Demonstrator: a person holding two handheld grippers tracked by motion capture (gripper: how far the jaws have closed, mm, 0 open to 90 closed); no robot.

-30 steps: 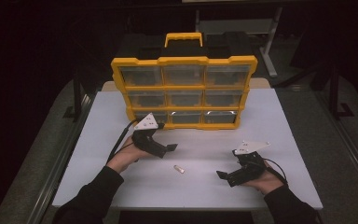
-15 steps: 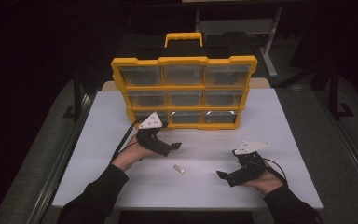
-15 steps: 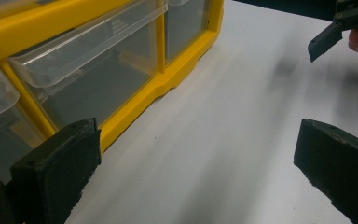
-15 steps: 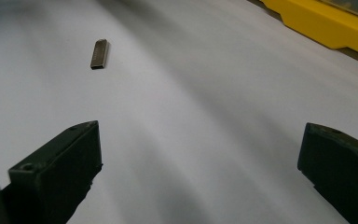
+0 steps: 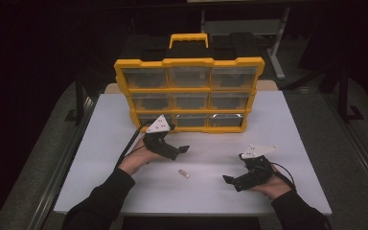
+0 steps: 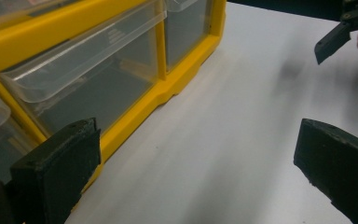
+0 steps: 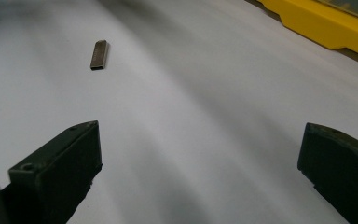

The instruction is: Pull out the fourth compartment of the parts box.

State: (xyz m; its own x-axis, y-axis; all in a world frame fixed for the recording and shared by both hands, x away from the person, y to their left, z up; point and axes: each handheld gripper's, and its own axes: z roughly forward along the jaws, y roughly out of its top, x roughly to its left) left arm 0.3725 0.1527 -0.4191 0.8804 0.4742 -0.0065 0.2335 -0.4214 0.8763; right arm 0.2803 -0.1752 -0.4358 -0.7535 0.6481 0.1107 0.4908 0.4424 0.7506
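Two sets of tongs stood with their jaws wide apart and nothing between them, and one small metal piece [image 5: 184, 173] lay flat on the white table [image 5: 297, 139] in the gap between the hands. From the left gripper [image 5: 181, 149] the piece sat nearer the person and a little to the right, close below the jaw tips. From the right gripper [image 5: 229, 180] it lay off to the left, about level with the tips and somewhat farther away. So the left gripper looked the nearer of the two, though not by much.

In the right gripper view the piece [image 7: 99, 54] showed ahead and left of the line between the jaws, beyond the left jaw, with its long axis running nearly along the direction those jaws pointed. That gripper [image 7: 200, 158] would probably have to swing left before closing, and closing across the short width seemed the easier bite.

The left gripper [image 6: 196, 158] faced the lower corner of the yellow drawer organizer [image 6: 177, 79], which stood just beside its left jaw, so it pointed away from the piece. Its camera caught the other tongs' jaw tip [image 6: 333, 42] farther off.
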